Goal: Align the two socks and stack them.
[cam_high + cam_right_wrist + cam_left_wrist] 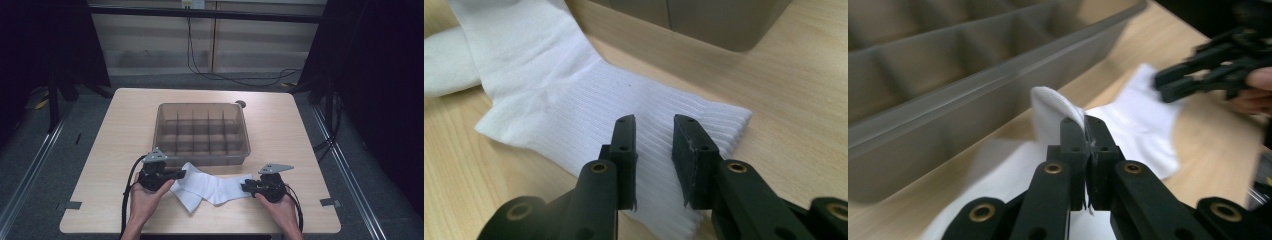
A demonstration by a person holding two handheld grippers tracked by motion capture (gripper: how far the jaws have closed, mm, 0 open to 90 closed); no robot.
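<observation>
1. A white sock is lying on the wooden table, at about 6 o'clock from the compartment box and just beside its near wall.
2. The left gripper is sitting at about 9 o'clock from the sock's middle, with a person's left hand wrapping around its body.
3. In the left gripper view, the left gripper's jaws are pressing together and pinching a fold of the sock; the pinched cloth is standing up from the table in a rounded flap.
4. The right gripper is resting at about 3 o'clock from the sock's middle, with the right hand holding it from behind.
5. In the right gripper view, the right gripper's jaws are standing slightly apart over the ribbed cuff of the sock, with a gap showing between the pads; whether they are touching the cloth I cannot tell.
6. The box is sitting at the table's centre, translucent grey, with dividers forming rows of small compartments.
7. In the left gripper view, the right gripper is appearing at about 2 o'clock, over the sock's far end.
</observation>
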